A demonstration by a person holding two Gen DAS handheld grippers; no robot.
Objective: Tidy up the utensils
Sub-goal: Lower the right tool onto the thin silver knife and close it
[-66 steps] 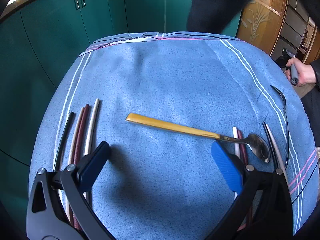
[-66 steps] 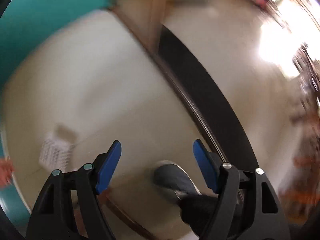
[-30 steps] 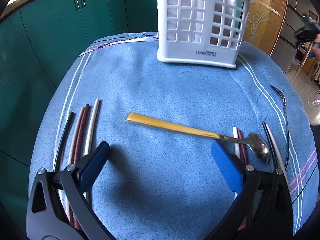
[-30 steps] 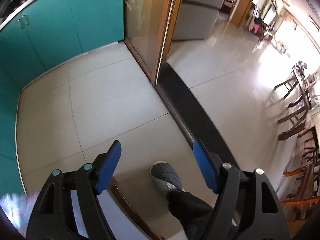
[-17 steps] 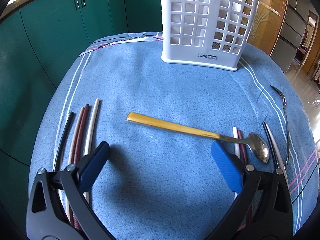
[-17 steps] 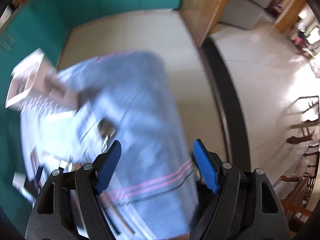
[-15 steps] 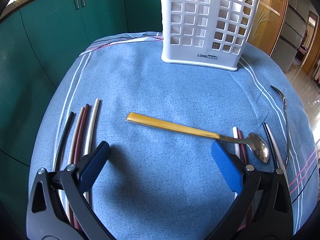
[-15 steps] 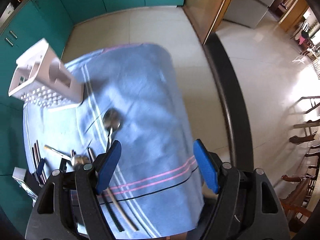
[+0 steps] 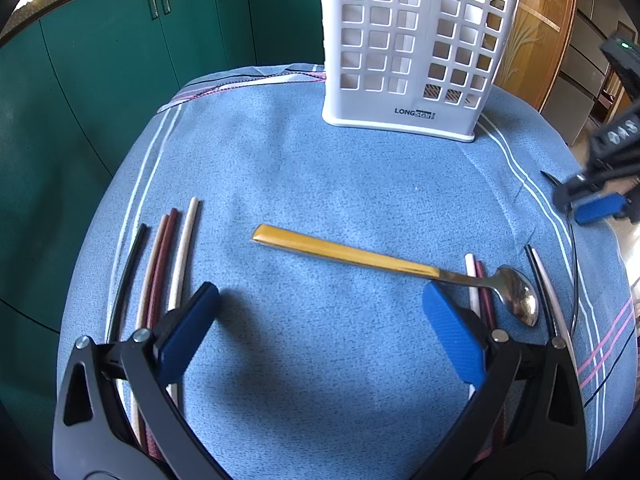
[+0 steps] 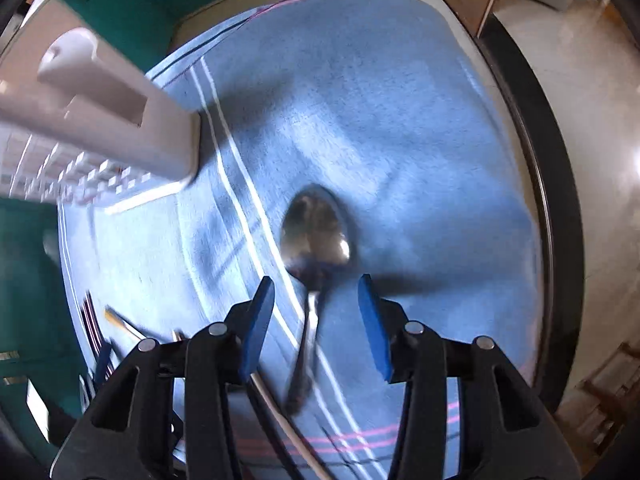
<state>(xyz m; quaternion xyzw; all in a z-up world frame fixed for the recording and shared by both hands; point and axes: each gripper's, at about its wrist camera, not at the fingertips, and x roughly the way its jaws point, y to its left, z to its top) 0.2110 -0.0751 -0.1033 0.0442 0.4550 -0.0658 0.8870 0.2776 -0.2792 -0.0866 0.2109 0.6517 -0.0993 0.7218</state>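
right gripper (image 10: 316, 312) points steeply down over the steel spoon (image 10: 314, 240) lying on the blue tablecloth (image 10: 400, 120) near the tabletop's right side; its jaws have just been closing and now stand partway apart, straddling the spoon's neck w/o the pads pressing on it. that spoon's long axis runs near-vertical in the right wrist view: bowl at the far end, hollow side up, handle coming back toward and under the gripper, blurred low down. left gripper (image 9: 320, 332) hangs w/ jaws spread wide, nothing between them but cloth. ahead of it lies the yellow-handled spoon (image 9: 348, 254), long axis crosswise w/ a slight slant: handle end to the left and a bit farther off, bowl (image 9: 518, 300) to the right and nearer, resting across a white and a dark red chopstick (image 9: 478, 280). four more chopsticks (image 9: 168, 248) lie side by side at left, pointing away from the camera. white slotted utensil holder (image 9: 412, 40) stands upright at the far edge of the tabletop, well apart from both spoons. green cabinets (image 9: 120, 60) behind.
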